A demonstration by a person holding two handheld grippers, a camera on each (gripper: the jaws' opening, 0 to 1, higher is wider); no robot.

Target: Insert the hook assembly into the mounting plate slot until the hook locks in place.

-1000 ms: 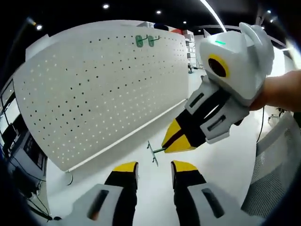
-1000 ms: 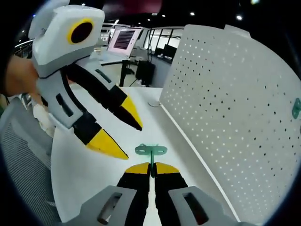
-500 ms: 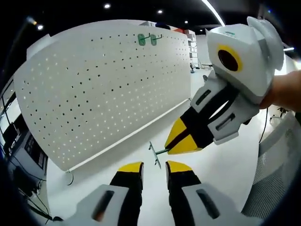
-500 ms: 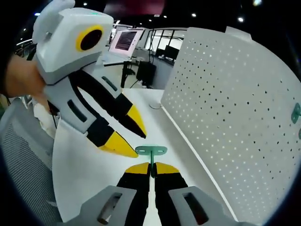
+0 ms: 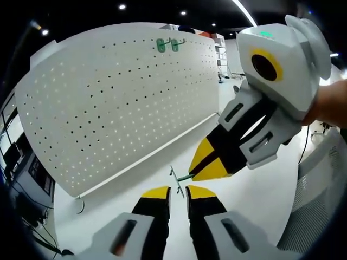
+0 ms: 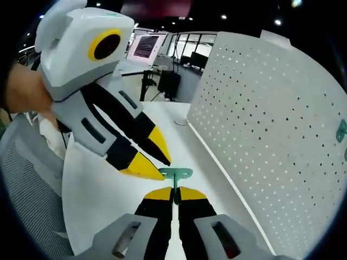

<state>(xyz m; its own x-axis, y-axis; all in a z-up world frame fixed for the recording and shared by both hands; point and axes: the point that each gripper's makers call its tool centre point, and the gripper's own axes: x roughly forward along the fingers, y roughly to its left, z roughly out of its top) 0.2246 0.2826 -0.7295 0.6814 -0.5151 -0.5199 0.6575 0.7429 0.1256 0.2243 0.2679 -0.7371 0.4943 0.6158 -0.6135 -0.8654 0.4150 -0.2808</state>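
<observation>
A small green hook [image 6: 174, 173] with a flat cross plate sticks up from my right gripper [image 6: 174, 192], which is shut on its stem. In the left gripper view the same hook [image 5: 176, 180] hangs from the right gripper [image 5: 201, 169] just above my left gripper [image 5: 177, 191]. The left jaws are open with a narrow gap, their tips just below the plate. From the right gripper view, the left gripper [image 6: 158, 162] reaches the plate's left end. The white pegboard [image 5: 119, 97] stands upright on the table, with two green hooks [image 5: 167, 45] hung near its top.
The white table [image 5: 260, 189] runs along the pegboard's foot. A mesh chair back [image 6: 27, 184] stands beside the table, also seen as a chair [image 5: 320, 211]. A monitor [image 6: 143, 46] and desks stand behind. A hand [image 5: 331, 103] holds the right gripper.
My left jaws have narrowed their gap step by step and moved close up under the hook's plate. The right gripper keeps its hold on the hook.
</observation>
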